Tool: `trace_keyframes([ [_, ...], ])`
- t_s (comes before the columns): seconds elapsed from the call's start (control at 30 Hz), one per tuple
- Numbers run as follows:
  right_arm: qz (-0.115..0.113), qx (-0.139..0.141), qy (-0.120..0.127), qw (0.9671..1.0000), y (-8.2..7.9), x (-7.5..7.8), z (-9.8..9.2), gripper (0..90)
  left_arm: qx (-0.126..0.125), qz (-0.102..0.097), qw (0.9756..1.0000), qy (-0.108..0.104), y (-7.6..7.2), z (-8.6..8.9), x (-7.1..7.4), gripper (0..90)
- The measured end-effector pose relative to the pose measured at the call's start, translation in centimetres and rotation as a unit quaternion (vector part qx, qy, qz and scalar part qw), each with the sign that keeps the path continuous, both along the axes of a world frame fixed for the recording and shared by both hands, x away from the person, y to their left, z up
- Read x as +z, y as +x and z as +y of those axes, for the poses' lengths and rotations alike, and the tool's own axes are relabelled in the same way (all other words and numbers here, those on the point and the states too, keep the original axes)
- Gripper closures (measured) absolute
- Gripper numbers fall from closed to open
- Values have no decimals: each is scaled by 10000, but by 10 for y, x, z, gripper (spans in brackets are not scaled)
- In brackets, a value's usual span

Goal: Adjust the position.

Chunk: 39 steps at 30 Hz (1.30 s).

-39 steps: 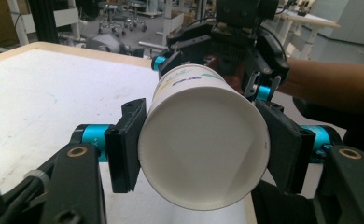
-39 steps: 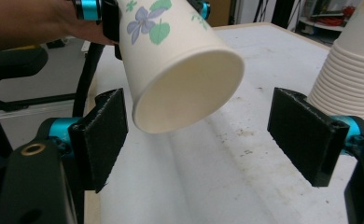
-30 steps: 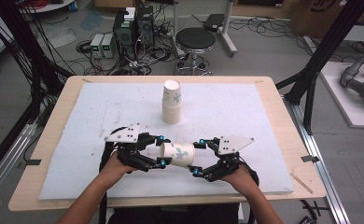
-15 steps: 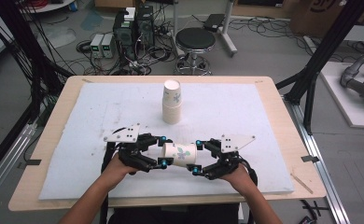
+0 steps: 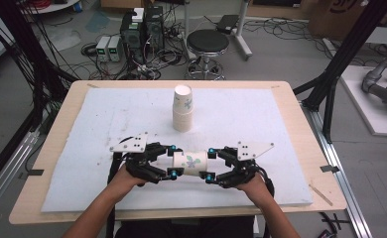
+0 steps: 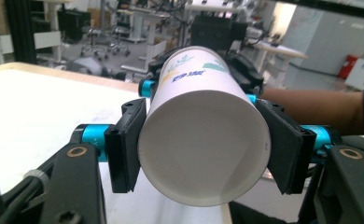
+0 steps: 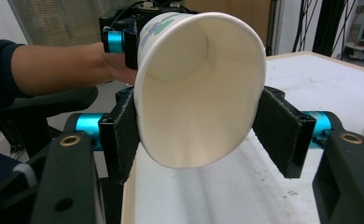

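A printed paper cup (image 5: 189,162) lies on its side just above the near middle of the white-padded surface (image 5: 261,129), bridged between the 2 tools and well in front of the upturned stack of paper cups (image 5: 183,109). The right tool (image 5: 209,163) has just been closing, and its pads (image 7: 124,135) now clamp the cup's open rim, squeezing it into an oval. The left tool (image 5: 171,160) has just been opening with the cup's other end between its pads (image 6: 126,144), which sit right against the undented wall, though whether they press I cannot tell.
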State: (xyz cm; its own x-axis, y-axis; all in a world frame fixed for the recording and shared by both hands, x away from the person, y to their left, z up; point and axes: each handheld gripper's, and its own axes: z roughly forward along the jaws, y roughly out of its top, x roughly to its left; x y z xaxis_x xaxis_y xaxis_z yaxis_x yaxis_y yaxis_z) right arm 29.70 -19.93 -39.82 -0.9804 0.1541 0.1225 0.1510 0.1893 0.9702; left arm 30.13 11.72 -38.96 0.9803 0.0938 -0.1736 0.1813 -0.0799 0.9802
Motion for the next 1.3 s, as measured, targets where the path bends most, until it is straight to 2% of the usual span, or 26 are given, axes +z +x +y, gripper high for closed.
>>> trace_keyframes([
  [0.07,34,-9,-53,10000,1,3,-1,357,161,78,9996,222,0,-1,1,150],
  [0.1,25,-25,-147,9999,2,4,-1,357,263,8,9987,432,-1,0,3,143],
  [0.13,25,-25,-147,9999,2,4,-1,357,263,8,9987,432,-1,0,3,143],
  [0.17,44,-46,-270,9996,2,6,-1,358,287,-24,9983,513,-1,2,5,143],
  [0.2,9,-76,-500,9987,3,9,0,357,288,-45,9980,555,-1,2,6,143],
  [0.3,46,-104,-781,9969,4,12,2,357,314,-138,9964,772,0,3,7,143],
  [0.47,-55,-99,-1223,9924,6,18,9,356,221,-216,9935,1099,-1,1,8,144],
  [0.6,-118,-108,-1458,9892,9,24,13,355,215,-317,9904,1325,0,1,11,144],
  [0.8,-153,-48,-1785,9838,10,30,19,355,313,-300,9885,1446,2,1,14,145],
  [0.83,-172,-23,-1810,9833,11,30,20,354,308,-321,9874,1519,3,1,15,145],
  [0.93,-190,-10,-1990,9798,11,33,24,352,323,-343,9849,1663,3,-1,17,148],
  [1.03,-262,13,-2182,9755,12,36,28,352,290,-386,9807,1892,4,-3,17,150],
  [1.13,-334,35,-2379,9707,12,39,33,352,251,-388,9785,2010,4,-6,16,157],
  [1.17,-334,35,-2379,9707,12,39,33,352,251,-388,9785,2010,4,-6,16,159],
  [1.23,-398,47,-2537,9664,12,41,37,352,239,-420,9764,2107,5,-6,15,160],
  [1.27,-453,96,-2653,9631,13,44,42,350,238,-427,9755,2146,5,-7,15,162],
  [1.3,-469,93,-2687,9620,13,45,43,350,216,-445,9745,2188,5,-8,14,164],
])
